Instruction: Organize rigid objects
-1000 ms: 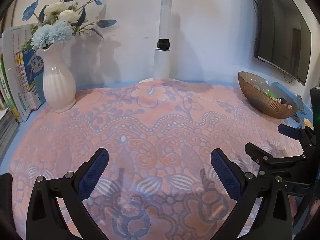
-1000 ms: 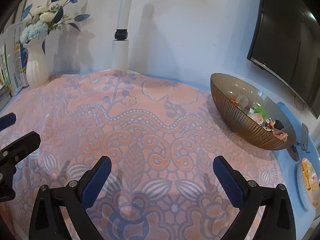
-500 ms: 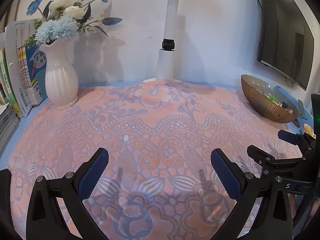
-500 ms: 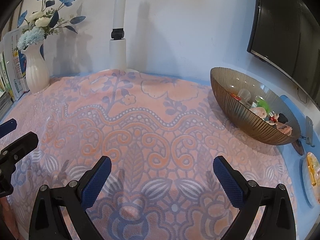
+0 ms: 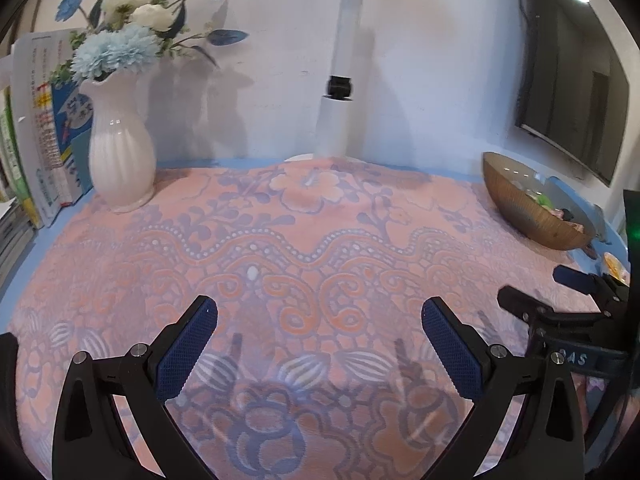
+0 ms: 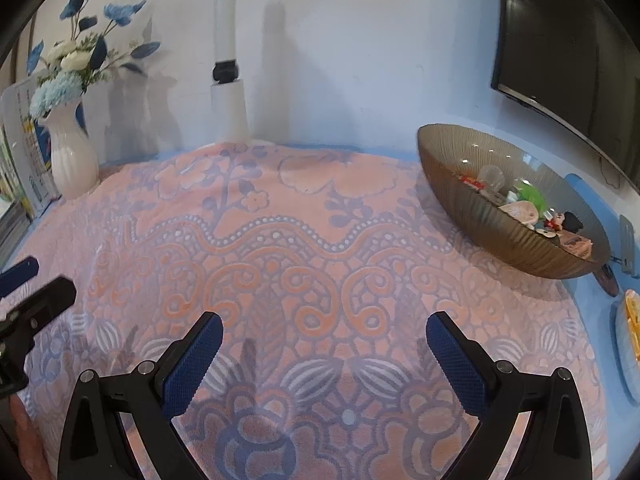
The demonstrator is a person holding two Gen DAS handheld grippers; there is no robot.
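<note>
I have both sets of jaws spread wide with nothing between them: the left gripper [image 5: 318,344] and the right gripper [image 6: 322,354] hover side by side over the near part of the patterned cloth [image 6: 280,248], which I read as a waiting pose with no target picked. The rigid objects [image 6: 524,204], small and mixed, lie in the ribbed brown bowl [image 6: 476,216] at far right, well apart from either gripper. At far left a white vase [image 5: 120,152] of flowers stands just beside upright books [image 5: 48,120]; their cover print is too small to read. A dark screen [image 6: 568,40] hangs on the right wall.
</note>
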